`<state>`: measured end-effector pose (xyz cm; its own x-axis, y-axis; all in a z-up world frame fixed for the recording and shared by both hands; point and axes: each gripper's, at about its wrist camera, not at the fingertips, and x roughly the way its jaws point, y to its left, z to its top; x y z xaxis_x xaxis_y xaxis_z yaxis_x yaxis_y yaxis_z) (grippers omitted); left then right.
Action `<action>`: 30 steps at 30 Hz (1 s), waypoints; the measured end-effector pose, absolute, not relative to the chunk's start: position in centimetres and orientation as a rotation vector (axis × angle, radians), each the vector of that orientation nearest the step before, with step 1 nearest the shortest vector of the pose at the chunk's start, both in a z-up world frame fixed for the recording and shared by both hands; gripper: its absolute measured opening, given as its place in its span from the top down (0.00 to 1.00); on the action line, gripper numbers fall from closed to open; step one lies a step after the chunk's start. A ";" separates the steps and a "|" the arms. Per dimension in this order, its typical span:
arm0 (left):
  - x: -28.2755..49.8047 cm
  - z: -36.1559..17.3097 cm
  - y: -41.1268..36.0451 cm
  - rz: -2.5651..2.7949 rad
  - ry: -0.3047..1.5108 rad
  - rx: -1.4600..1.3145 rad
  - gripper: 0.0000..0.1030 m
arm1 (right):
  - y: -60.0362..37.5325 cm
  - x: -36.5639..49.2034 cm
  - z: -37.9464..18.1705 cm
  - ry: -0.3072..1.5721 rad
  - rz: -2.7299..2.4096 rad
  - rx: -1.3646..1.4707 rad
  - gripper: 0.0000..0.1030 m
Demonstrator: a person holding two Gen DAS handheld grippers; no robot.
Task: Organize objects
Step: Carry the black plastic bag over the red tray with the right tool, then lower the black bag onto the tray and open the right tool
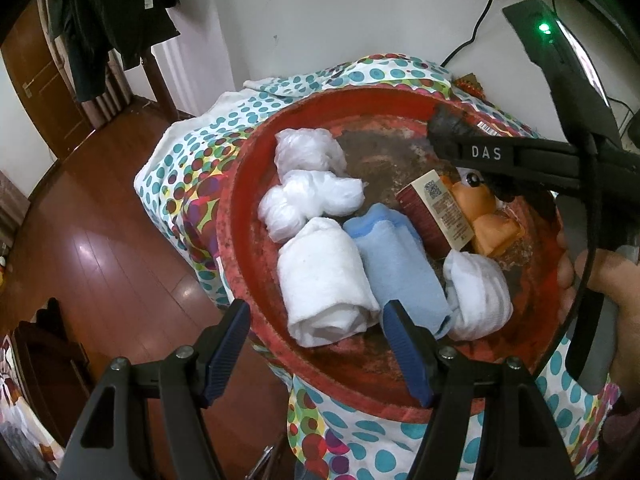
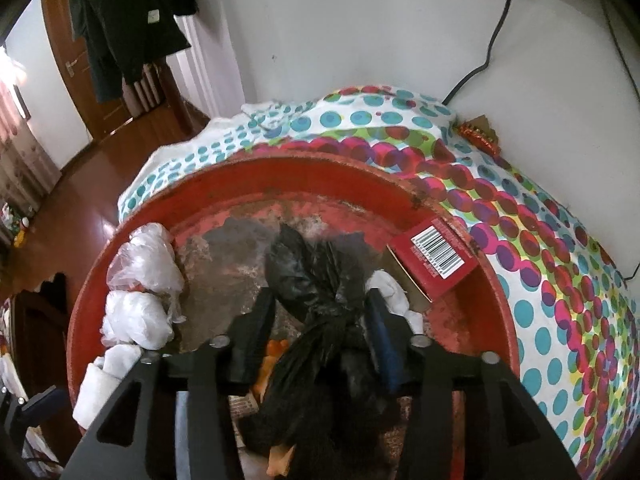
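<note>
A worn red basin holds two white plastic bag bundles, a rolled white towel, a rolled blue towel, a white cloth roll, a red box and an orange plush toy. My left gripper hangs open over the basin's near rim, above the white towel, holding nothing. My right gripper points down into the basin. A knotted black plastic bag lies between its fingers, with a gap showing on the left side. In the left wrist view the black bag sits at that gripper's tip.
The basin stands on a table under a dotted cloth against a white wall. Another red box with a barcode leans on the basin's far right rim. A cable runs down the wall. Wooden floor lies to the left. A hand grips the right tool.
</note>
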<state>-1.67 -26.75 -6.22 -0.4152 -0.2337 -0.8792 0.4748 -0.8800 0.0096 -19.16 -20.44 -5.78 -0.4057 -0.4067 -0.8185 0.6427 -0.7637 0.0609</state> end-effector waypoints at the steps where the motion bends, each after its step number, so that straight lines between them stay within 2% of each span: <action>1: -1.7 -6.2 -26.8 -2.310 0.338 1.380 0.31 | -20.4 -19.1 -5.7 0.343 -2.186 1.167 0.44; 2: -1.7 -6.3 -26.8 -2.307 0.341 1.382 0.31 | -20.2 -18.9 -5.5 0.331 -2.191 1.166 0.36; 7: -1.5 -6.5 -26.8 -2.300 0.344 1.393 0.31 | -19.7 -17.9 -4.2 0.347 -2.202 1.136 0.25; 9: -1.4 -6.5 -26.9 -2.299 0.356 1.394 0.31 | -19.1 -17.1 -3.3 0.354 -2.211 1.107 0.15; 11: -1.3 -6.5 -27.0 -2.295 0.363 1.394 0.31 | -18.4 -16.4 -2.6 0.351 -2.218 1.101 0.09; 18: -1.4 -6.5 -26.8 -2.293 0.368 1.405 0.31 | -15.7 -14.4 -0.9 0.327 -2.237 1.161 0.01; 30: -1.2 -5.9 -26.6 -2.281 0.351 1.382 0.31 | -13.0 -9.2 -2.1 0.439 -2.174 1.263 0.00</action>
